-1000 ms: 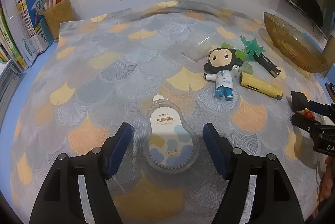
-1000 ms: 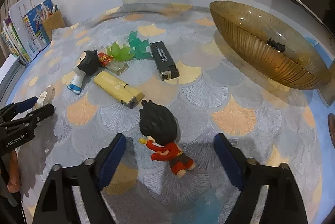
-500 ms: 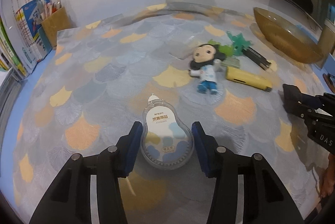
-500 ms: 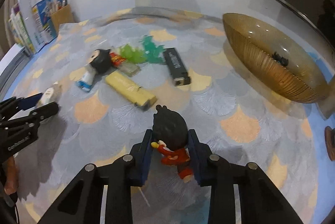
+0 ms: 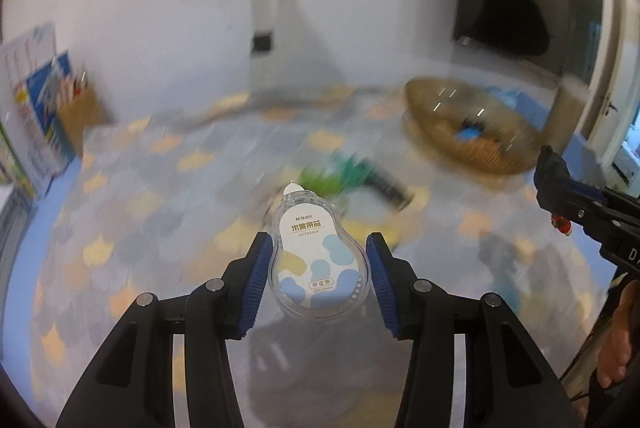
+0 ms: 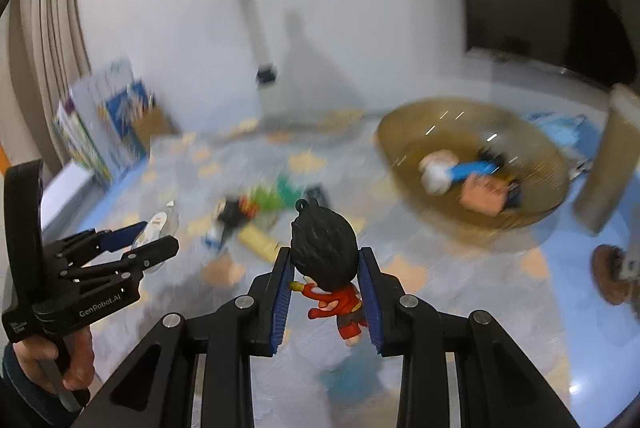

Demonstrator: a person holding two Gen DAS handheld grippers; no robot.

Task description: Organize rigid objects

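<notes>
1. The left hand-held gripper [image 5: 318, 274] is clamped on the clear, pear-shaped correction tape [image 5: 316, 260], blue pads against its broad lower body, nozzle pointing forward. The piece hangs clear of the table [image 5: 132, 224].
2. The right hand-held gripper [image 6: 326, 292] is narrowed onto the dark-haired figurine in red [image 6: 326, 264]; the pads squeeze its head and shoulders while the legs dangle free.
3. By my reading, the step in hand is the carry to the amber bowl [image 6: 536, 216], which sits toward the far right of the table and already holds a few items.
4. To do it well, keep both grips firm — the tape's casing is smooth and curved, so it could slide forward if the pads relax.
5. Bring each piece over the rim before lowering, and let go low inside the bowl rather than from height.
6. Stagger the two arrivals, since both tools head for one bowl — the right one looks nearer, so it should probably go first.
7. The scene is heavily blurred, so the loose pieces left on the cloth are hard to identify.
</notes>
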